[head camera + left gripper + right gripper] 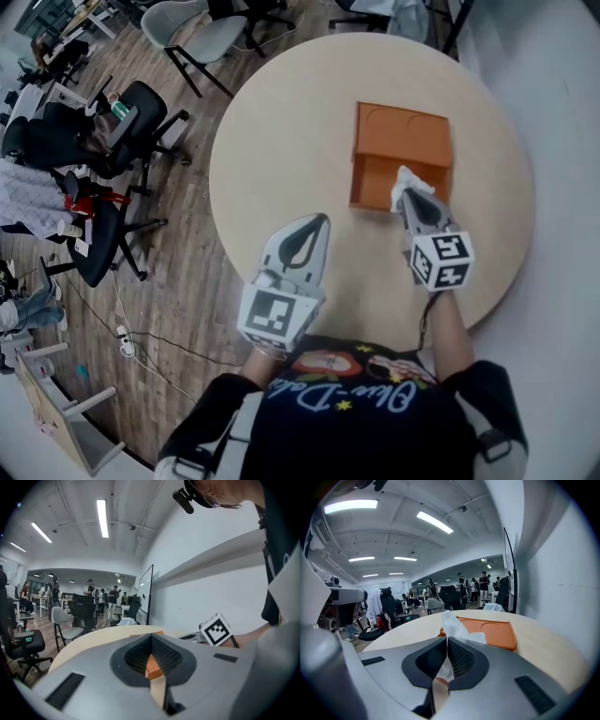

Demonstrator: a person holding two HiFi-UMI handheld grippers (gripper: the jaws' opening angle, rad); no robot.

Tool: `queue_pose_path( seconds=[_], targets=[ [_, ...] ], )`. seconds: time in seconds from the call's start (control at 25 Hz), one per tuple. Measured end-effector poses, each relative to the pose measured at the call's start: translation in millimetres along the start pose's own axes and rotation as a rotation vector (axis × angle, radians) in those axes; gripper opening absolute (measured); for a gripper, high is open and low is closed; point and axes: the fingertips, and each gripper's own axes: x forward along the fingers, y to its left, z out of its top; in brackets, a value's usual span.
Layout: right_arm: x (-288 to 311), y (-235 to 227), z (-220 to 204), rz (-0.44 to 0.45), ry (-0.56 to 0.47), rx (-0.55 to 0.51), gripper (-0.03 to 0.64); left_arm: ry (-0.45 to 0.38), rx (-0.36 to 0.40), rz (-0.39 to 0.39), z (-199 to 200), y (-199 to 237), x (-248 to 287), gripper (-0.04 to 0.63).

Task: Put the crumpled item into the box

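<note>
An orange box (401, 155) lies open on the round beige table (281, 141), right of its middle. The crumpled item is a white wad of paper (409, 182), and it hangs over the box's near rim. My right gripper (406, 198) is shut on it. In the right gripper view the paper (454, 626) sticks out past the tips of that gripper (446, 640), with the box (490, 631) just behind. My left gripper (322, 219) hovers over bare table left of the box, shut with nothing in it. The left gripper view shows its jaws (151, 637) pressed together and the right gripper's marker cube (216, 629).
Office chairs (112, 122) and clutter stand on the wooden floor left of the table. More chairs (202, 33) sit beyond its far edge. A pale wall runs along the right. People stand far off in the room (93, 597).
</note>
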Motion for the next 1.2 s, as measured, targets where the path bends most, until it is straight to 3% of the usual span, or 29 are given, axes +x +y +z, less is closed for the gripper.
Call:
queue_pose_path(
  seconds=[0.44, 1.2],
  targets=[
    [41, -19, -23, -0.044, 0.128, -0.089, 0.005, 0.013, -0.005, 0.035, -4, 23, 6, -0.012],
    [60, -4, -44, 0.01, 0.313, -0.151, 0.006, 0.028, 0.001, 0.046, -4, 27, 1, -0.012]
  ],
)
